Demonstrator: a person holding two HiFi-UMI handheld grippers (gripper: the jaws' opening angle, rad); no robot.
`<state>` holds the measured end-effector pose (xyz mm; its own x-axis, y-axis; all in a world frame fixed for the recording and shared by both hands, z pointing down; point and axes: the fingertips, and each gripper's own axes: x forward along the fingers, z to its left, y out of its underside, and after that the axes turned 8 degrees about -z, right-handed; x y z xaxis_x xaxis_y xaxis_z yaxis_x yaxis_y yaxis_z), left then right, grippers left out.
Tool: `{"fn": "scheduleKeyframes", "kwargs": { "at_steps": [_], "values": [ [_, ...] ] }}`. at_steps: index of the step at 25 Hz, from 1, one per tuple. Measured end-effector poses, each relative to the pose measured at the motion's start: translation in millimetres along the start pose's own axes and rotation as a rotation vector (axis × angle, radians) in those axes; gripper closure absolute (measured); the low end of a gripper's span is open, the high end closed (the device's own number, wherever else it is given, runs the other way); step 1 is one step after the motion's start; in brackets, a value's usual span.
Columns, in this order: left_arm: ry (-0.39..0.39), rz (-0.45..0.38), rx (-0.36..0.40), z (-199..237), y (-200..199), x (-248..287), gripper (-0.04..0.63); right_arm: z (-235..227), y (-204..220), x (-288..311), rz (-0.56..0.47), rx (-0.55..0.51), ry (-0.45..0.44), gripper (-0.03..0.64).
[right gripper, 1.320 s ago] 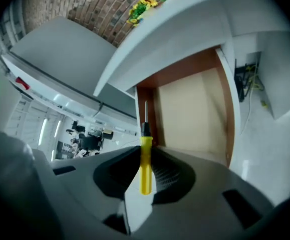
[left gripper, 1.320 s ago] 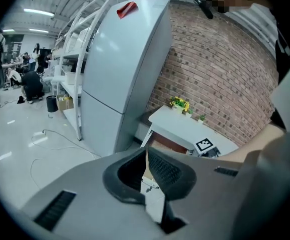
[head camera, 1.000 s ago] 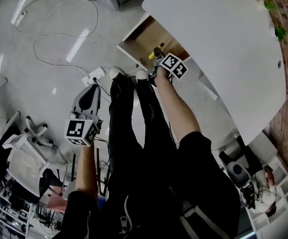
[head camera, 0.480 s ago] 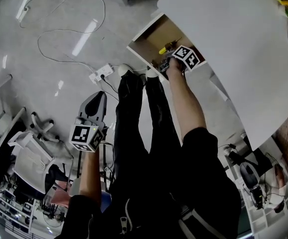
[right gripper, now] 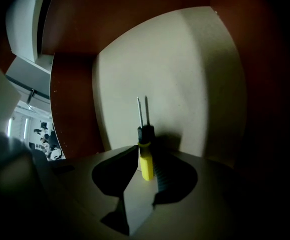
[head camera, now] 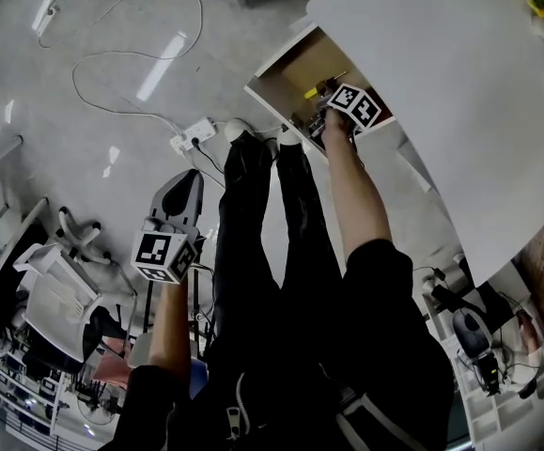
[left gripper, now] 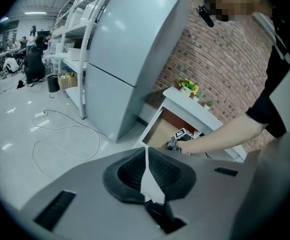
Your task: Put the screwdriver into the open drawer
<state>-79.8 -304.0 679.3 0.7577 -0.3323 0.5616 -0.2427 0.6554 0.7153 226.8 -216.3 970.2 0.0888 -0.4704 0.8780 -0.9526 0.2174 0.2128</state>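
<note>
The screwdriver (right gripper: 145, 160) has a yellow handle, a black collar and a thin shaft. It points away from me over the pale floor of the open drawer (right gripper: 185, 74). Its handle lies between the jaws of my right gripper (right gripper: 146, 151), which are opening, with a gap showing beside the handle. In the head view the right gripper (head camera: 326, 113) reaches down into the drawer (head camera: 290, 64), and a bit of yellow screwdriver (head camera: 308, 93) shows beside it. My left gripper (head camera: 183, 186) hangs over the floor far from the drawer, shut and empty (left gripper: 146, 150).
A white tabletop (head camera: 441, 83) overhangs the drawer. A power strip (head camera: 194, 139) with loose cables lies on the floor at the left. An office chair (head camera: 55, 289) stands at the lower left. A tall grey cabinet (left gripper: 129, 49) rises left of the drawer.
The right gripper has gone down into the drawer with the screwdriver. The left gripper has sunk a little.
</note>
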Motion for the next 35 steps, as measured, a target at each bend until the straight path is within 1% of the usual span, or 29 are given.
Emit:
{"fn": "scheduleKeyframes", "kwargs": {
  "at_steps": [5,9,14,17,19,22,27,32,35],
  "values": [
    [0.008,-0.009,0.003,-6,-4,0,0.558,-2,-3,-7,0.012,-0.003,0.002,0.507],
    [0.013,-0.017,0.012,-9,-8,2,0.558,5,-3,-18,0.007,-0.006,-0.029,0.494],
    [0.023,-0.049,0.033,-22,-23,3,0.558,17,2,-50,0.004,-0.027,-0.073,0.496],
    [0.031,-0.078,0.054,-33,-35,5,0.558,28,11,-79,0.01,-0.057,-0.112,0.516],
    [0.033,-0.102,0.071,-40,-44,6,0.558,35,15,-101,0.003,-0.103,-0.137,0.549],
    [0.027,-0.142,0.089,-51,-59,7,0.558,44,15,-135,-0.029,-0.196,-0.166,0.604],
    [0.017,-0.213,0.107,-72,-87,-2,0.558,67,8,-197,-0.103,-0.456,-0.228,0.607],
    [0.015,-0.267,0.128,-94,-112,-16,0.558,106,-6,-261,-0.227,-0.754,-0.366,0.607],
    [0.014,-0.307,0.15,-109,-132,-25,0.558,140,-24,-305,-0.319,-0.879,-0.442,0.607]
  ]
}}
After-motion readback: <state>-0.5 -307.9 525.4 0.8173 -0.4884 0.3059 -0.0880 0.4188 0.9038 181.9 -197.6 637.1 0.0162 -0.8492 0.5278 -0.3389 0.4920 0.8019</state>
